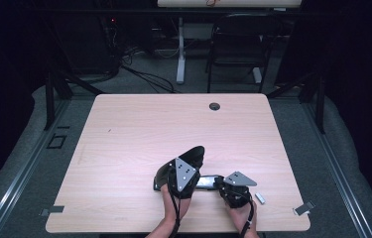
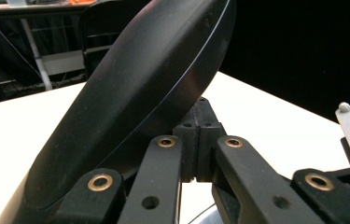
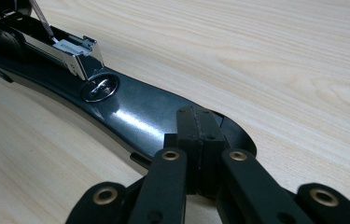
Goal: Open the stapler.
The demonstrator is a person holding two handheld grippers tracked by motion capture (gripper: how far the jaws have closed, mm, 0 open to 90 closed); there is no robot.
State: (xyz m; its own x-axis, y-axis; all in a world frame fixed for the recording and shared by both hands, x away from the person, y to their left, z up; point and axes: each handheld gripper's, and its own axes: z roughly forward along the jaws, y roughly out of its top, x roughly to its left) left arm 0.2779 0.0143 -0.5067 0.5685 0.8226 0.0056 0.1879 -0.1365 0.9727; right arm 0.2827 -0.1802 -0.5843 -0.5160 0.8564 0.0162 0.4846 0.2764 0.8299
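Two claws of mine work near the front edge of a pale wood-grain tabletop point(image 1: 139, 129), which stands on grey carpet in a dark room, with a folding chair point(image 1: 235, 42) and a white table leg beyond the far edge. A small round hole point(image 1: 215, 106) sits near the far edge. A black stapler point(image 1: 183, 166) lies opened up close to the front edge. My left claw point(image 2: 196, 140) is clamped on the smooth, curved top arm point(image 2: 135, 93), holding it tilted up. My right claw point(image 3: 199, 135) is pinched on the end of the glossy flat base point(image 3: 130, 116), which lies on the wood. The shiny metal staple channel point(image 3: 77, 53) is exposed above the base. A small silvery staple strip point(image 1: 260, 198) lies just beside my right hand.
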